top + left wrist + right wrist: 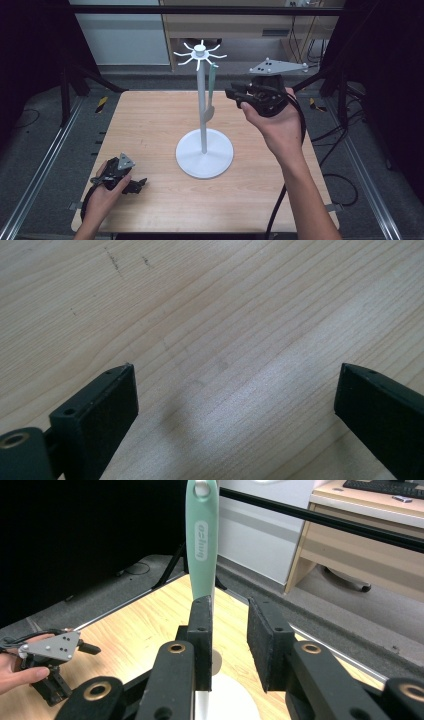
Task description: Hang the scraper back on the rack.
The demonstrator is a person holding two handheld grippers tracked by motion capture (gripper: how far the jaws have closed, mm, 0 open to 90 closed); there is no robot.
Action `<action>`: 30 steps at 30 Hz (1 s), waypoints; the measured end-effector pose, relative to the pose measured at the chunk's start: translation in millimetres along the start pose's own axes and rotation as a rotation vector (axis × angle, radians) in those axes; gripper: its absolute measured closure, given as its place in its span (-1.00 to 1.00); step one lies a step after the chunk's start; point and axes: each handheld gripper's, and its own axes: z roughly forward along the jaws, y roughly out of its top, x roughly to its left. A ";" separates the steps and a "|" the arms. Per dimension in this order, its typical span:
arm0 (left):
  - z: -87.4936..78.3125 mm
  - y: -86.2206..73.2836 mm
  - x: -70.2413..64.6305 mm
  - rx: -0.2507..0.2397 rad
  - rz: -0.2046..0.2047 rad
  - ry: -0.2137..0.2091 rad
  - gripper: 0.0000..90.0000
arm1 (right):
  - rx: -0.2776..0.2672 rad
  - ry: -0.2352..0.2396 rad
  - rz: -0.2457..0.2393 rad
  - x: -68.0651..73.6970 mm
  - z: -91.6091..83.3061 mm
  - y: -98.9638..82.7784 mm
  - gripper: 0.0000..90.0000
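A white hook stand rises from a round base at the middle of the table. A pale green utensil hangs from one of its top hooks, handle up. My right gripper is held in the air just right of the utensil, pointing at it. In the right gripper view the green handle hangs just beyond the left jaw, and the right gripper is open with a narrow empty gap. My left gripper rests low at the table's near left corner. It is wide open over bare wood.
The wooden table ends at metal rails left and right. The stand's base lies below the right jaws. A hand holds the left gripper far off. A black bar and a desk stand beyond the far edge.
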 end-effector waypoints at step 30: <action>0.0 0.0 0.2 0.000 0.000 0.001 -0.92 | 0.040 -0.042 0.032 -9.6 2.7 -15.7 -0.11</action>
